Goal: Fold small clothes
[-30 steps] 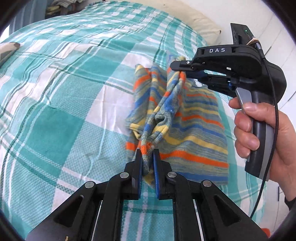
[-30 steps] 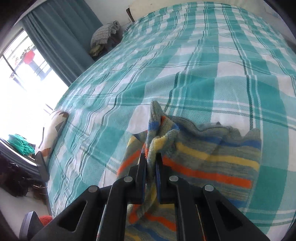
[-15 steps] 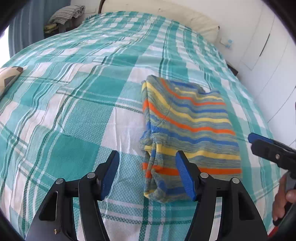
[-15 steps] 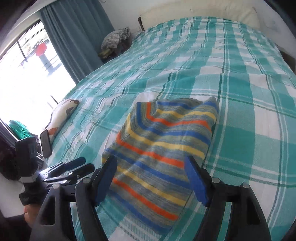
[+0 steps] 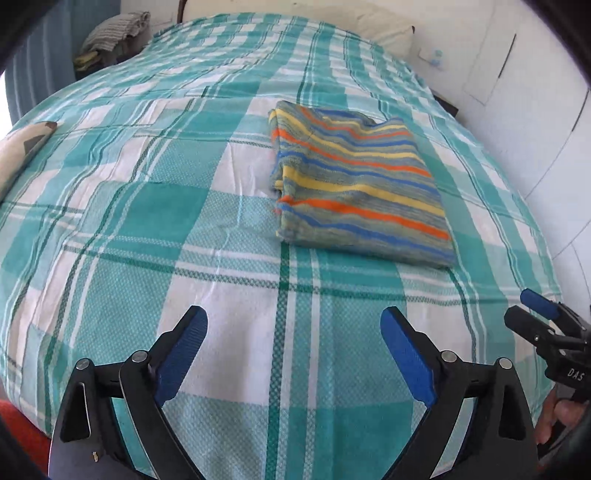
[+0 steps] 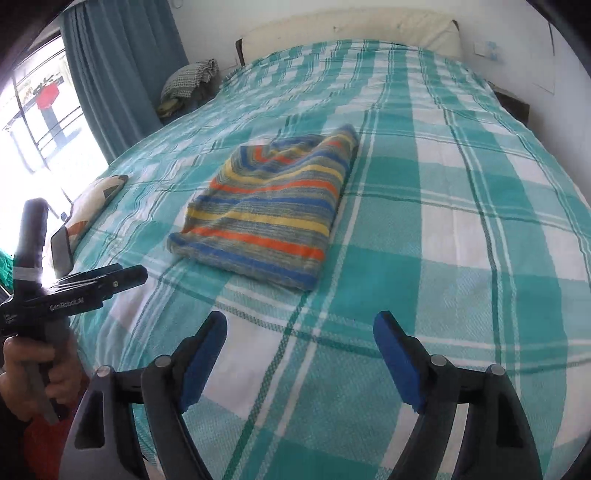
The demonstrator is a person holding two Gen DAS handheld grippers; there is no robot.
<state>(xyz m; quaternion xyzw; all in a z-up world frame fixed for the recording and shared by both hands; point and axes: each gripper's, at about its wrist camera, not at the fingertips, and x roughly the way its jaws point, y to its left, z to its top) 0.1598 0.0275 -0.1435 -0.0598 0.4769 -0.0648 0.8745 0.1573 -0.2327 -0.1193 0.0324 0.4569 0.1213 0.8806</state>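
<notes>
A striped garment (image 5: 354, 181) in blue, yellow, orange and grey lies folded flat in a rectangle on the teal checked bedspread (image 5: 147, 206). It also shows in the right wrist view (image 6: 269, 214). My left gripper (image 5: 293, 332) is open and empty, held back from the garment near the bed's front edge. My right gripper (image 6: 299, 334) is open and empty, also short of the garment. The right gripper shows at the right edge of the left wrist view (image 5: 546, 325); the left gripper shows at the left of the right wrist view (image 6: 107, 278).
A patterned cushion (image 6: 98, 199) and a dark phone (image 6: 61, 245) lie at the bed's left edge. A pile of clothes (image 6: 188, 83) sits beside the blue curtain (image 6: 122, 62). A pillow (image 6: 351, 31) lies at the head. White cupboards (image 5: 535, 92) stand on the right.
Both grippers let go of the garment, opened wide and drew back toward the bed's front edge. The garment now lies folded flat.
</notes>
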